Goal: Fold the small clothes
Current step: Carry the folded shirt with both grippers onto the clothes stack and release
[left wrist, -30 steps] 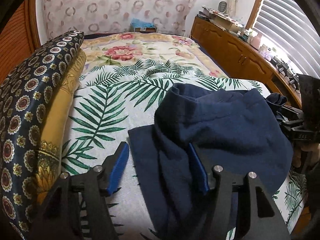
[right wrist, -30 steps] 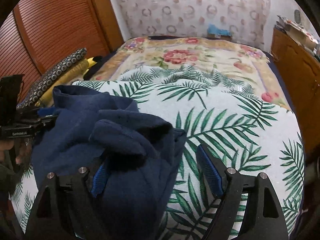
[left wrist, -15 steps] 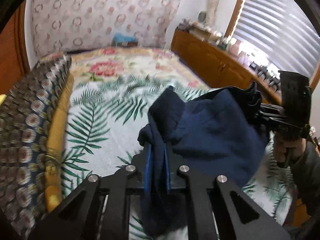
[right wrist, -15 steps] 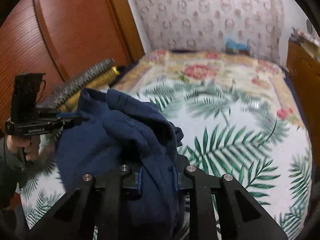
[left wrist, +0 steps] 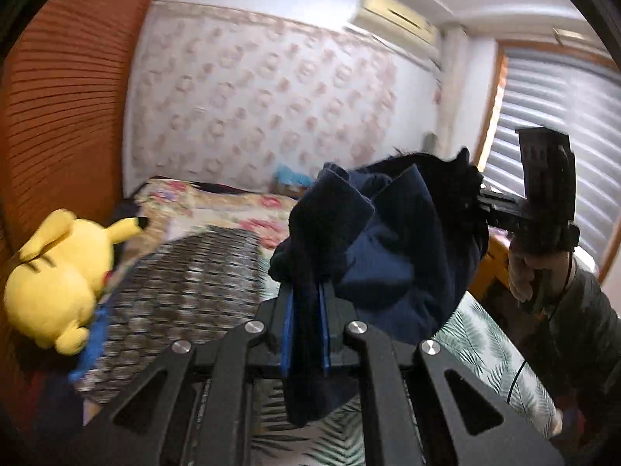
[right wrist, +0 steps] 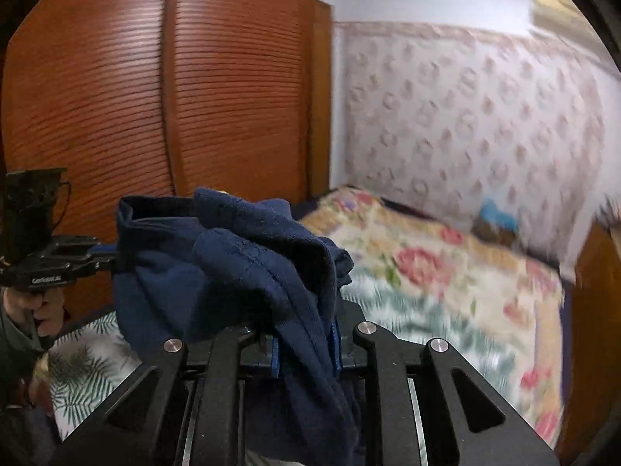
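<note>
A navy blue garment (left wrist: 388,240) hangs bunched in the air above the bed, stretched between both grippers. My left gripper (left wrist: 306,322) is shut on one edge of it, with cloth pinched between the blue pads (left wrist: 287,334) and a tail hanging below. My right gripper (right wrist: 306,345) is shut on the opposite edge of the garment (right wrist: 233,264), a thick fold filling its jaws. In the left wrist view the right gripper (left wrist: 481,202) shows at the right, held by a hand (left wrist: 524,275). The left gripper (right wrist: 104,260) shows at the left of the right wrist view.
The bed lies below, with a leaf-print sheet (left wrist: 485,341) and a floral blanket (right wrist: 446,272). A yellow plush toy (left wrist: 54,279) rests beside a patterned pillow (left wrist: 182,272) on the left. Louvred wooden doors (right wrist: 155,116) stand to the left, window blinds (left wrist: 562,116) to the right.
Both grippers closed on the garment's edges and lifted it off the bed. Both views have swung upward, and the garment now hangs between the grippers.
</note>
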### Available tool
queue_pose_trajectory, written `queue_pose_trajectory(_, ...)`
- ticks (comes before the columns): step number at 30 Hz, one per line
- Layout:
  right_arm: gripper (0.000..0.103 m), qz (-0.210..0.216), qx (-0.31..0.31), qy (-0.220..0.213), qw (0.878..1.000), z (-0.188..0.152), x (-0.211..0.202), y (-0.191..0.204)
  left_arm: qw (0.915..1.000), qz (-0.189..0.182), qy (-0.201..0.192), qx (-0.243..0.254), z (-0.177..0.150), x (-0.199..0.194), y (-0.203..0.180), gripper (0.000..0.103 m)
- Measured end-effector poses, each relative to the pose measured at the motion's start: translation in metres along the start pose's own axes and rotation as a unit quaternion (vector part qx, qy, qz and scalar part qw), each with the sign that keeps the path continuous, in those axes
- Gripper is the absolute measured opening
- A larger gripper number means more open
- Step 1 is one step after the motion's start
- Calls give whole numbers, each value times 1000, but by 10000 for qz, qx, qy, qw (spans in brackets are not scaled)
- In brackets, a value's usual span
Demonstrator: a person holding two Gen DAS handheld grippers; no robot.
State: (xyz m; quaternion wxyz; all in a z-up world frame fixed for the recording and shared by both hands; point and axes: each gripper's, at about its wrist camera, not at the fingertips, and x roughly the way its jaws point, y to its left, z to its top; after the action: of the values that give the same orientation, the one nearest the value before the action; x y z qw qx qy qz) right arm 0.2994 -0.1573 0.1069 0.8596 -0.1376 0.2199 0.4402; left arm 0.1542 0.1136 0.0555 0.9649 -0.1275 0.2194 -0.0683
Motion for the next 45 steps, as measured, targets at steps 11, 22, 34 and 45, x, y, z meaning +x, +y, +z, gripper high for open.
queue_pose_trajectory(11,16,544,-1479,787,9844,98,167,95,9916,825,356,-935,-60,-2,94,3)
queue_pose_trajectory(22,56,-83,-945,1019,9903,97,274,96,9883,1165,537,-821,-81,-4,93,3)
queue_pose_trajectory(34,59,-31,-231,582,9980,65,213,82,9912,1241,430,-155,-67,-8,62,33)
queue_pose_trajectory(45,59,-260,423,381,9980,-7,97,95,9933,1044,300,399,-60,-30,3,59)
